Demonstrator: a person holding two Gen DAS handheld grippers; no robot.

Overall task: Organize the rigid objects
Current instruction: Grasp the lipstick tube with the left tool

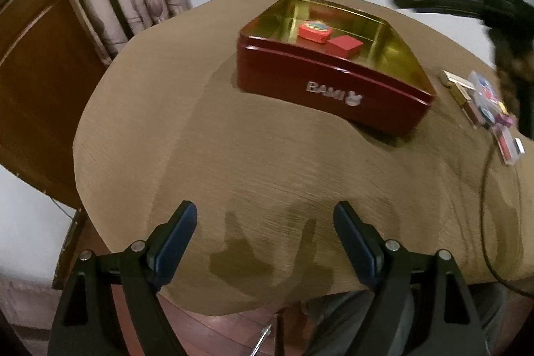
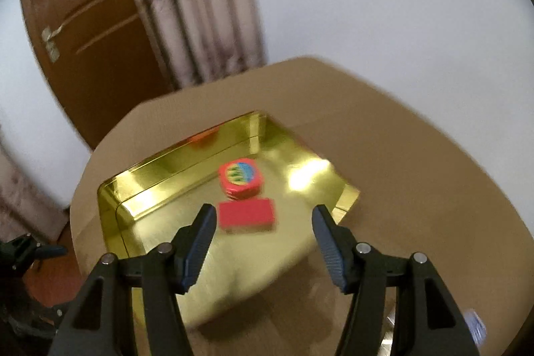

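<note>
The right gripper is hovering over the red BAMI tin, fingers spread and empty. Two red boxes are sitting mid-tin, probably just sorted. At three o'clock, loose small boxes are waiting. The left gripper is idling spread, empty.

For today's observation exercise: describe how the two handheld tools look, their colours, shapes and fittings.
Both match: the left tool and right tool have black angular arms with triangular cut-outs, round silver pivot pins, and dark blue ribbed pads lining the tapered fingers.
</note>
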